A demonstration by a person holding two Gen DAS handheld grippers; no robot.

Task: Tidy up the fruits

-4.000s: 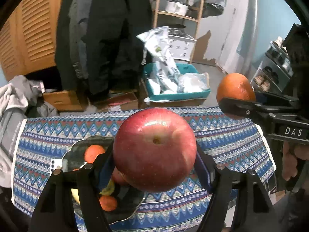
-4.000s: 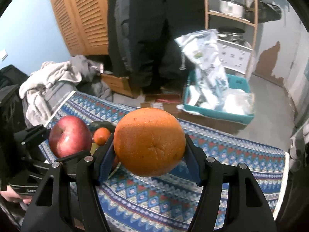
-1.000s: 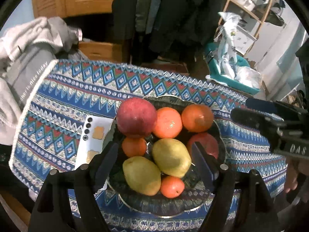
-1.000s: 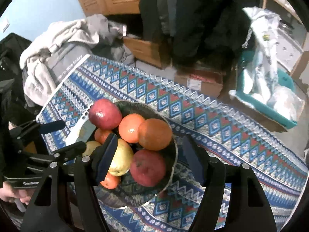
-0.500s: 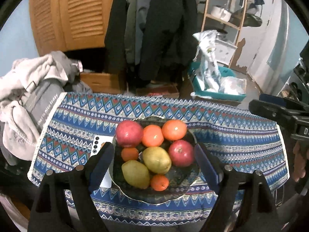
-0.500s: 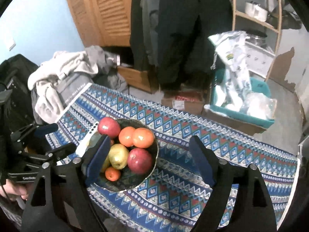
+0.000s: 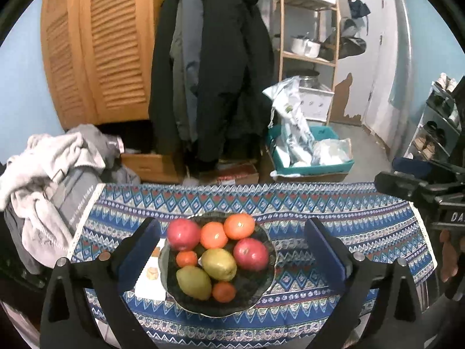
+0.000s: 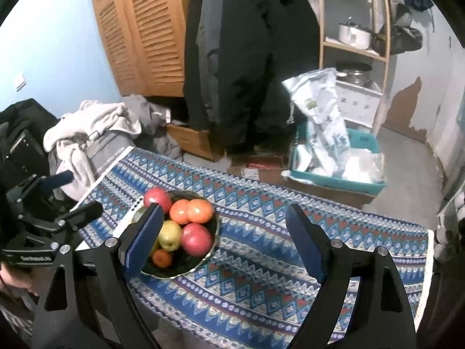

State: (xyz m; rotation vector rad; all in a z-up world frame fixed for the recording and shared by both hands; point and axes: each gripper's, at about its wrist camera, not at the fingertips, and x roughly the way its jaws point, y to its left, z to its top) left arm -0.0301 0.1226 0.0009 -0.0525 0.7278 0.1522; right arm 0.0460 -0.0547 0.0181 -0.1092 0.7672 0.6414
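Left wrist view: our left gripper (image 7: 232, 250) hangs back with jaws spread wide, empty, above the dark scalloped bowl (image 7: 261, 288) of smooth round fruit on the patterned cloth surface (image 7: 334, 212), farther off than half a second ago. Right wrist view: our right gripper (image 8: 223, 241), jaws likewise open and empty, faces bare cloth beside the bowl.

Two black plastic grippers, each a pair of angular, triangulated arms with silver round screw heads at the joints. Left gripper (image 7: 232, 244): blue pads lining the inner faces of the fingers (image 7: 139, 250). Right gripper (image 8: 223, 235): same black frame, same blue pads. Seen from the side, white lettering on the black bodies, partly cut off and blurred. Bare skin of the right hand (image 7: 449, 256) at the frame edge, pinkish-tan.
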